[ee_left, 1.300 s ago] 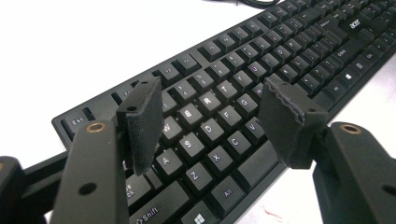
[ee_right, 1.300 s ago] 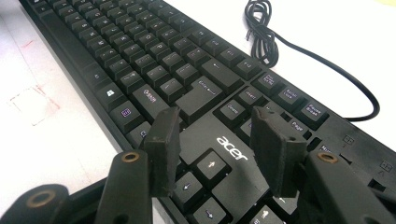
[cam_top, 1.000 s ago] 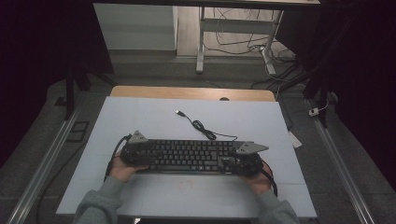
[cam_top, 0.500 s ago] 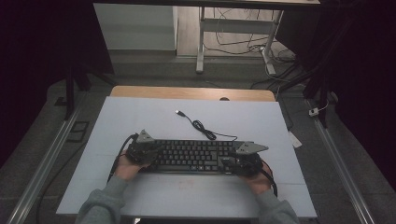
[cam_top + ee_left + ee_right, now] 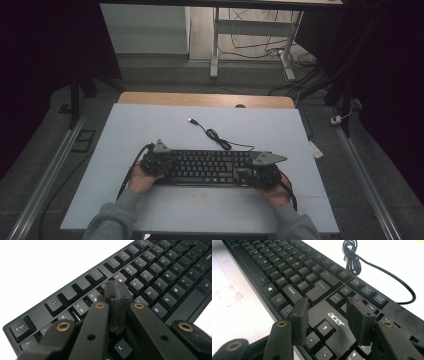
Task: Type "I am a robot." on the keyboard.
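Pressing keys on the black plastic keyboard (image 5: 207, 167) works best with the left gripper (image 5: 117, 293) together, as now; right gripper (image 5: 328, 312) hovers apart above the arrows

The keyboard (image 5: 210, 167) is black, its keys lettered in white, with a white logo among the arrow keys. Its black cable (image 5: 220, 140) curls away toward 12 o'clock. The worktop (image 5: 150, 130) is pale blue-white with a tan wooden strip at its far edge. Both grippers' jaws are black, with brass-coloured rivets. The sleeves (image 5: 112, 220) are grey-green.
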Demonstrator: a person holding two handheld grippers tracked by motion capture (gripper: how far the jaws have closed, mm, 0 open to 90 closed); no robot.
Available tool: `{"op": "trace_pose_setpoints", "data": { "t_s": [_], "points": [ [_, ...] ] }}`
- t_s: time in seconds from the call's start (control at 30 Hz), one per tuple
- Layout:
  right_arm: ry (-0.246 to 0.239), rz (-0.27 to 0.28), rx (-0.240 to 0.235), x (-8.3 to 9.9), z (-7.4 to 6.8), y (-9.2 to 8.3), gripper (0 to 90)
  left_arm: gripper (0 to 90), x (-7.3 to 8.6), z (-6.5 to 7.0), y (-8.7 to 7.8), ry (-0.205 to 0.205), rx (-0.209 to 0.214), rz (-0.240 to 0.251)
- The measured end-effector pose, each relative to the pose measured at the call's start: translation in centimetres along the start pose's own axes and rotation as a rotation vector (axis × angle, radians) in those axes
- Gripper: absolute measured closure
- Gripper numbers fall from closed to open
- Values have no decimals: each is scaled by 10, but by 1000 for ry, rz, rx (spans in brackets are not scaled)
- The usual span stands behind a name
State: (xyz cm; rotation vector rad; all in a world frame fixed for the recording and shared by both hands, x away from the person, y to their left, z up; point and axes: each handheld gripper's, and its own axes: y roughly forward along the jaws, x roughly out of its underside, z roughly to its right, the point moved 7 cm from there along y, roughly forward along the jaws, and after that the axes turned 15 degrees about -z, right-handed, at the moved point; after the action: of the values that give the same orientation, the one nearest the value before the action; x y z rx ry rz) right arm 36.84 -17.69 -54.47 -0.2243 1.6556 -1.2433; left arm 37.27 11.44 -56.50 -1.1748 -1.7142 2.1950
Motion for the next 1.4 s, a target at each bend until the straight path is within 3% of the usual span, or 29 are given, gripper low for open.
{"op": "trace_pose_setpoints", "data": {
  "t_s": [0.7, 1.03, 1.4],
  "points": [
    [-2, 7, 2, -1, 0, -1, 527, 884, 1, 2, 9, 4, -1, -22],
    [-3, 10, 4, -1, 0, -2, 526, 877, -1, 0, -12, -19, 9, 55],
    [-3, 11, 2, -1, 1, -3, 526, 498, 5, 1, -33, -30, 33, 92]
  ]
}}
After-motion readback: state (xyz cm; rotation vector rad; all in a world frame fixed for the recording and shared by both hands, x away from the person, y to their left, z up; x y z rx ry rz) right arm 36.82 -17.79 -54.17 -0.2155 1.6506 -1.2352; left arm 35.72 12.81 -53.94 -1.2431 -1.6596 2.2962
